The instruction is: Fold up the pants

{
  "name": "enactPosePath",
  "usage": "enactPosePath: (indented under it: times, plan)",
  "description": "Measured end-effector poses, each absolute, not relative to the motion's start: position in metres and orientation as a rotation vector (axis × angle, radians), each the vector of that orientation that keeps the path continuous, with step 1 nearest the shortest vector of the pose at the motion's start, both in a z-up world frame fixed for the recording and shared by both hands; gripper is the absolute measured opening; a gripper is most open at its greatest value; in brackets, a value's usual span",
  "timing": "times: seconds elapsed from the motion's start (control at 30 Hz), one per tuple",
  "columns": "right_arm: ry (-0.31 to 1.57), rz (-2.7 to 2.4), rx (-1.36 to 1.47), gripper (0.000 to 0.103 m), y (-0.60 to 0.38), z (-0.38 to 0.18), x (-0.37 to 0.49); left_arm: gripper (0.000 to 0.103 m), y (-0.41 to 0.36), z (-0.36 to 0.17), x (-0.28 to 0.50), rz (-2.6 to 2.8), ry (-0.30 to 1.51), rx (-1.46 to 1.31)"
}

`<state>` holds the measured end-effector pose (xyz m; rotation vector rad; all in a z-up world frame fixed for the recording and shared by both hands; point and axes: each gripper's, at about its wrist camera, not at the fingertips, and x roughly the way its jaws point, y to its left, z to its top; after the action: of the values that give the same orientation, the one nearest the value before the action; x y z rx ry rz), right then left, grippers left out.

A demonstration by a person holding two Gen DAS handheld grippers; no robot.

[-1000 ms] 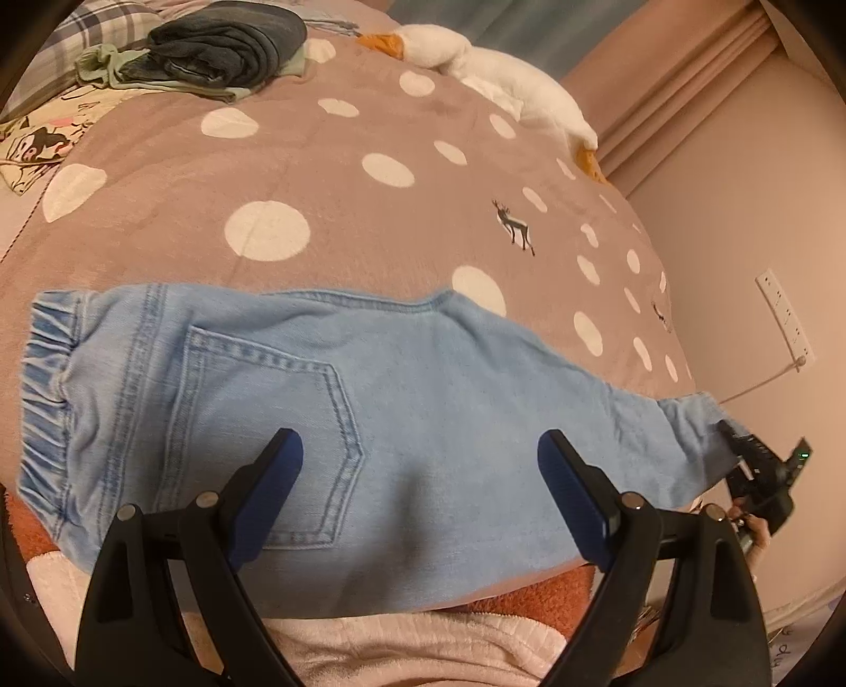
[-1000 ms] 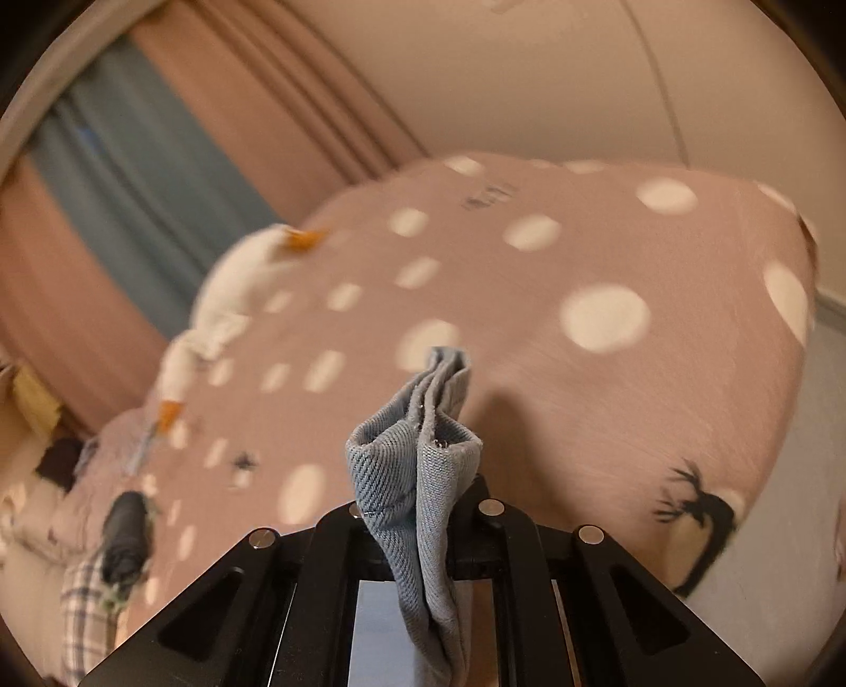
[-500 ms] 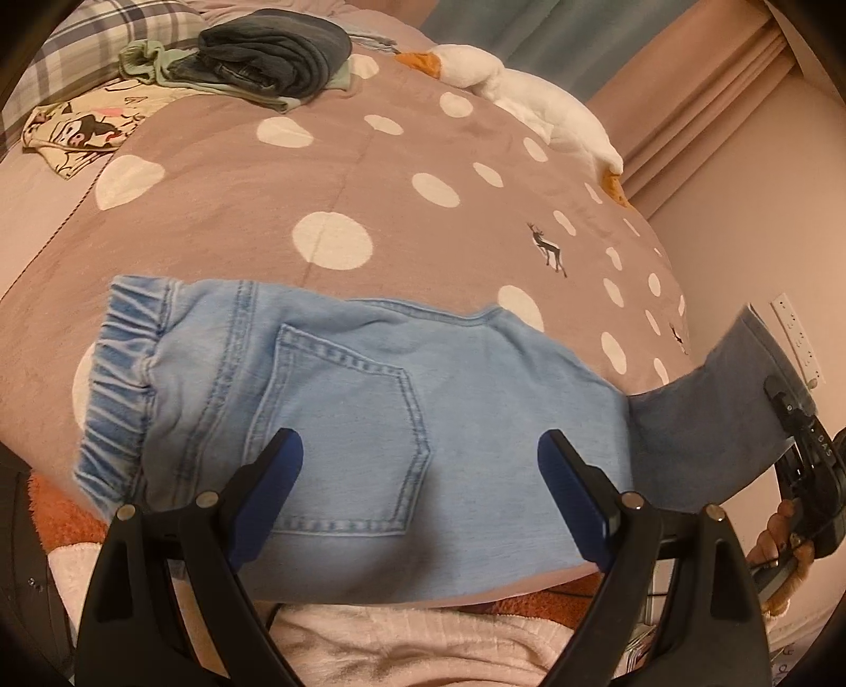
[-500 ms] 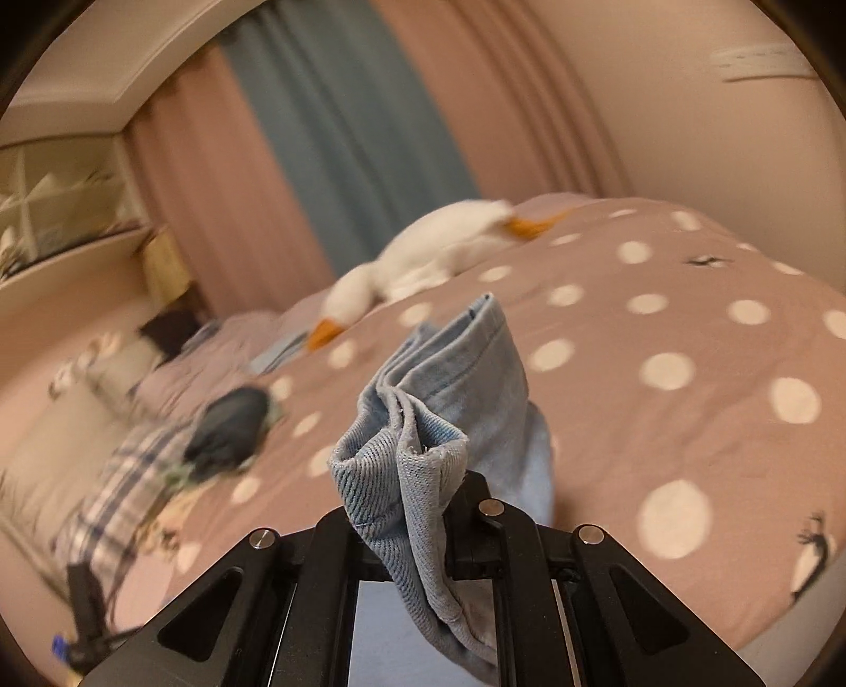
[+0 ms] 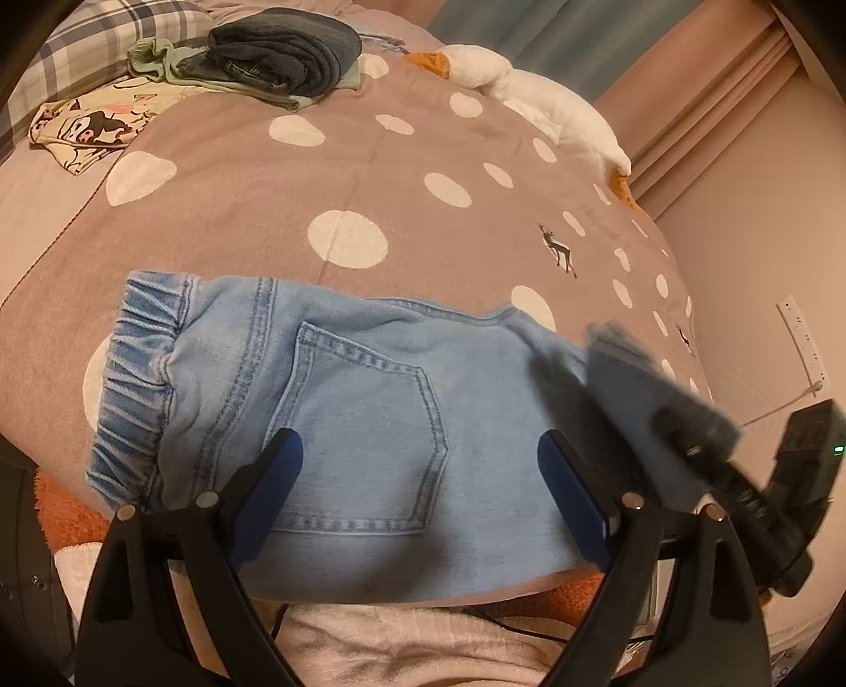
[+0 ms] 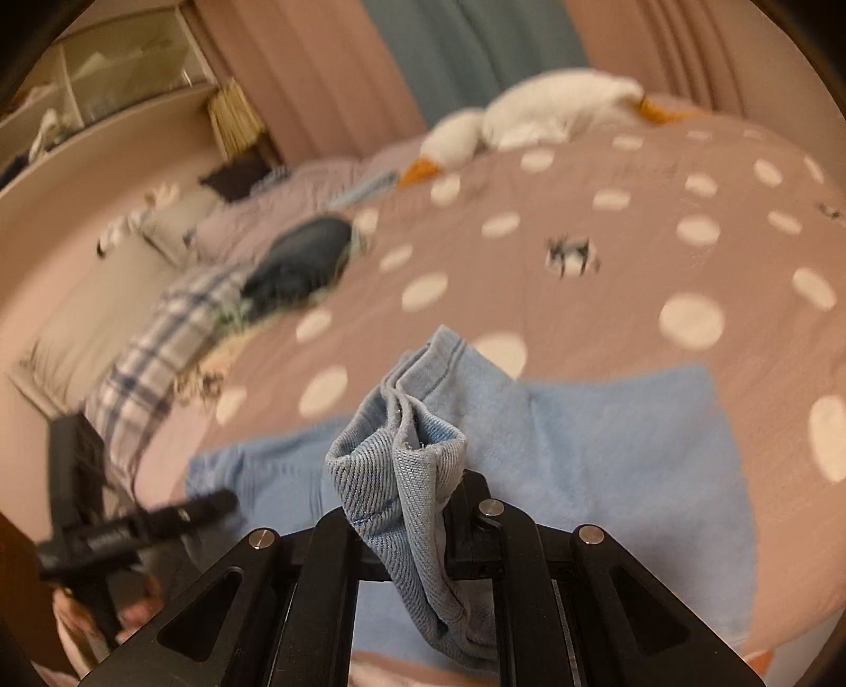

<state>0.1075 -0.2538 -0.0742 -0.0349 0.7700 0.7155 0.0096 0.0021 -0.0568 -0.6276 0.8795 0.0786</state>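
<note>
Light blue denim pants (image 5: 359, 401) lie on the polka-dot bedspread (image 5: 264, 211), elastic waistband at the left, back pocket facing up. My left gripper (image 5: 423, 475) is open and empty, its blue-padded fingers hovering over the seat of the pants. My right gripper (image 6: 423, 491) is shut on the bunched leg hem (image 6: 407, 444) and holds it above the pants. In the left wrist view the right gripper (image 5: 703, 454) carries the blurred leg end over the right part of the pants. The left gripper (image 6: 158, 518) shows at the lower left of the right wrist view.
A pile of dark and green clothes (image 5: 280, 47) and a printed cloth (image 5: 84, 127) lie at the far left of the bed. A white goose plush (image 5: 534, 100) lies along the far edge. An orange-and-white fluffy blanket (image 5: 69, 523) hangs at the near edge. A wall is at the right.
My right gripper has carried the leg hem up and leftward over the pants, folding the leg back toward the waistband. The left gripper stays open and has shifted slightly over the seat.
</note>
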Motion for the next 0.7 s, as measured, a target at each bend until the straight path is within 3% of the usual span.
enactPosePath:
  times: [0.43,0.7]
  plan:
    - [0.985,0.665,-0.092,0.012,-0.24,-0.13,0.115,0.091,0.002,-0.061,0.011,0.077,0.9,-0.623]
    - [0.973,0.649,-0.113,0.012,-0.239,-0.13,0.11,0.091,0.001,-0.062,0.013,0.075,0.907,-0.623]
